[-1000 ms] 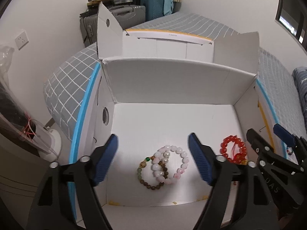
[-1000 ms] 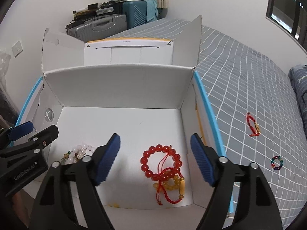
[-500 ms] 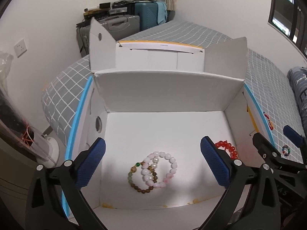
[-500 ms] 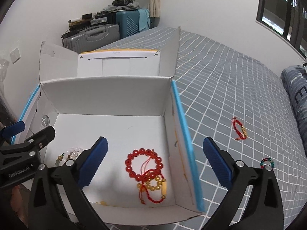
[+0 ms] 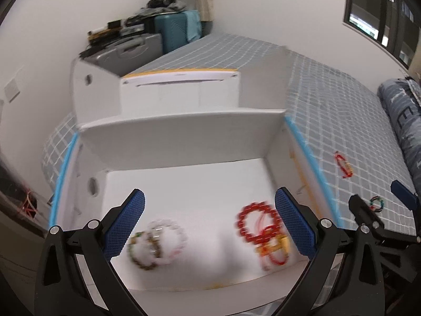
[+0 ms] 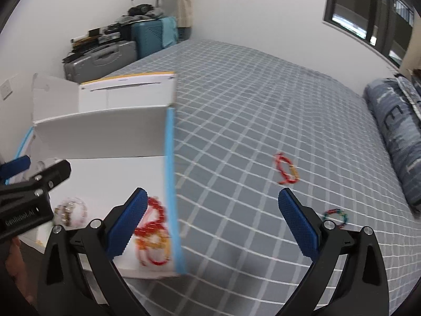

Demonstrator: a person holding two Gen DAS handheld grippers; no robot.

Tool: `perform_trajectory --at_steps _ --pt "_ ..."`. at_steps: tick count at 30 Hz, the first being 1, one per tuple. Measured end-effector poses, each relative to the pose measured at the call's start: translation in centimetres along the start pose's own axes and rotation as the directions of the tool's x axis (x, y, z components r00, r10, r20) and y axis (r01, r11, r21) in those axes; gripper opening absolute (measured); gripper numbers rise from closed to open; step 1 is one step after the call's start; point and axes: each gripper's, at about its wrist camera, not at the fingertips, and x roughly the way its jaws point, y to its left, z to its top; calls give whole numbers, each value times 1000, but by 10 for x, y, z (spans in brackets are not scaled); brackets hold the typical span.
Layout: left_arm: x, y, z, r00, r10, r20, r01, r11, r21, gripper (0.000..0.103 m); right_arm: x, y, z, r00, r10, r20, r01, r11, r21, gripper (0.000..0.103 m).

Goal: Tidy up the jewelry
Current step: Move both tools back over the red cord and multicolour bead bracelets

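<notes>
An open white cardboard box (image 5: 184, 137) with blue edges sits on the bed. Inside lie pale and brown bead bracelets (image 5: 155, 245) at the left and red and yellow bracelets (image 5: 263, 231) at the right. My left gripper (image 5: 209, 223) is open and empty above the box floor. My right gripper (image 6: 214, 221) is open and empty over the bedspread, just right of the box's blue edge (image 6: 172, 184). A red cord bracelet (image 6: 286, 169) and a small multicoloured bead bracelet (image 6: 335, 216) lie on the bed.
The grey checked bedspread (image 6: 250, 105) stretches away to the right. A folded dark blue quilt (image 6: 394, 137) lies at the far right. Suitcases (image 6: 105, 58) stand stacked against the far wall. A window (image 6: 368, 13) is at the upper right.
Both grippers have swung to the right and opened wider. The right gripper has left the box and is now over the bedspread. The views are blurred by motion.
</notes>
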Motion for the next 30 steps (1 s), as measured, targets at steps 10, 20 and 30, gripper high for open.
perform_trajectory --at_steps 10,20,30 --pt "10 -113 19 993 -118 -26 120 987 103 97 -5 -104 -6 992 -125 -23 126 988 91 95" --pt "55 -223 37 977 -198 -82 210 960 185 97 38 -206 -34 970 -206 -133 229 955 188 95" --pt "148 -299 41 966 -187 -177 231 935 270 97 107 -258 -60 957 -190 -219 243 938 246 95"
